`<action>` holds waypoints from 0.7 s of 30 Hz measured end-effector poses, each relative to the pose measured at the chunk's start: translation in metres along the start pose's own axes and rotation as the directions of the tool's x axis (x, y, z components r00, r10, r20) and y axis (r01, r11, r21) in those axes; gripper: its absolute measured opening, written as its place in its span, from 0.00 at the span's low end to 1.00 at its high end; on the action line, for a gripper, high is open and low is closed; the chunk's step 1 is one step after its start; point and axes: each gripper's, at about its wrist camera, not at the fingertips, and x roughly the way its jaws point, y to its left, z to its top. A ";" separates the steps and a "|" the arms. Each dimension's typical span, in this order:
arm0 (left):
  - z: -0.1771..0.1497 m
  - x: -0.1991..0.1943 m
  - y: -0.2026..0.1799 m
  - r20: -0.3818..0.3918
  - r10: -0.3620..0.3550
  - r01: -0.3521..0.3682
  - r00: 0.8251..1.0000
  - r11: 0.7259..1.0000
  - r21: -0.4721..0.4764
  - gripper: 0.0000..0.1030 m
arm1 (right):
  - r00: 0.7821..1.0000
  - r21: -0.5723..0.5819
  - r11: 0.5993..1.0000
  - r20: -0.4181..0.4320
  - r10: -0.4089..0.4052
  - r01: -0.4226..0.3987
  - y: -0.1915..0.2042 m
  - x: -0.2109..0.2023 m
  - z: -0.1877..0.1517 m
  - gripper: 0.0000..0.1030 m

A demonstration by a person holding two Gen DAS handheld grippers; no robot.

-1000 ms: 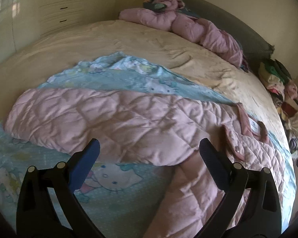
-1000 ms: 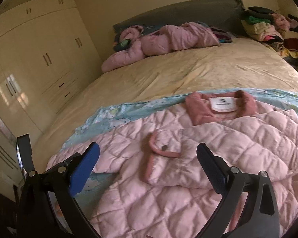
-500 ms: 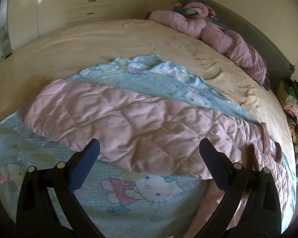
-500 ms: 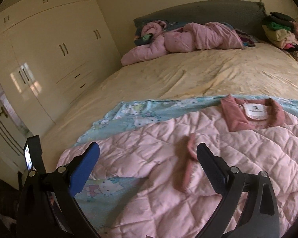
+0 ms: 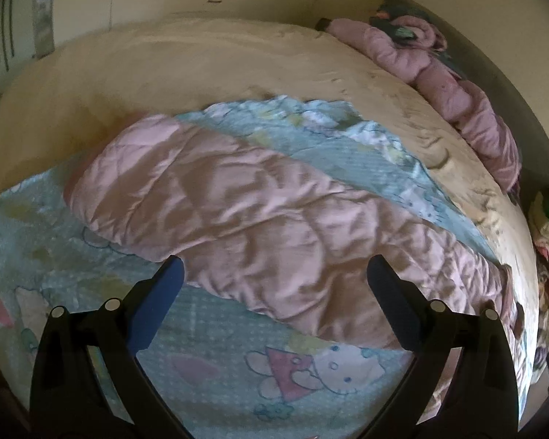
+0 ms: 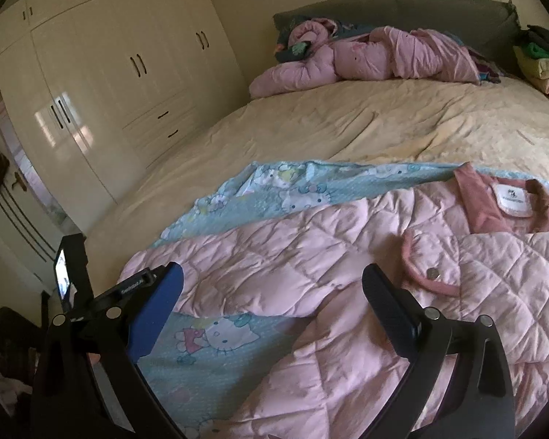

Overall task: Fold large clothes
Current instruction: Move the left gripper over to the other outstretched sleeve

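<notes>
A pink quilted jacket [image 6: 347,256] lies spread on a light blue cartoon-print sheet [image 6: 292,186] on the bed. Its long sleeve [image 5: 238,212] stretches out to the left. Its darker pink collar with a white label [image 6: 512,197] lies at the right in the right wrist view. My left gripper [image 5: 274,274] is open and empty, just above the lower edge of the sleeve. My right gripper [image 6: 272,278] is open and empty, above the spot where the sleeve meets the body. The left gripper also shows at the left edge of the right wrist view [image 6: 73,274].
The bed has a beige cover [image 6: 366,124]. A second pink padded garment [image 6: 384,55] lies bunched at the grey headboard [image 6: 421,7]. Stacked clothes [image 6: 538,58] sit at the far right. A cream wardrobe [image 6: 109,73] stands along the left side.
My left gripper has swung left along the sleeve toward its cuff end. My right gripper has moved left, so the collar now sits at the right edge. Both stay open.
</notes>
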 end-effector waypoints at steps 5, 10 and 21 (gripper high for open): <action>0.002 0.013 0.016 -0.017 0.024 -0.024 1.000 0.999 -0.049 0.91 | 1.000 0.021 1.000 -0.022 0.007 -0.007 -0.003 0.008 -0.006 0.95; 0.002 0.026 0.027 -0.039 0.043 -0.046 0.998 0.995 -0.090 0.91 | 0.999 0.037 0.999 -0.038 0.010 -0.008 -0.006 0.017 -0.012 0.95; -0.003 0.042 0.047 -0.092 0.063 -0.077 0.994 0.985 -0.155 0.91 | 0.998 0.124 0.992 -0.055 0.020 -0.013 -0.029 0.006 -0.029 0.95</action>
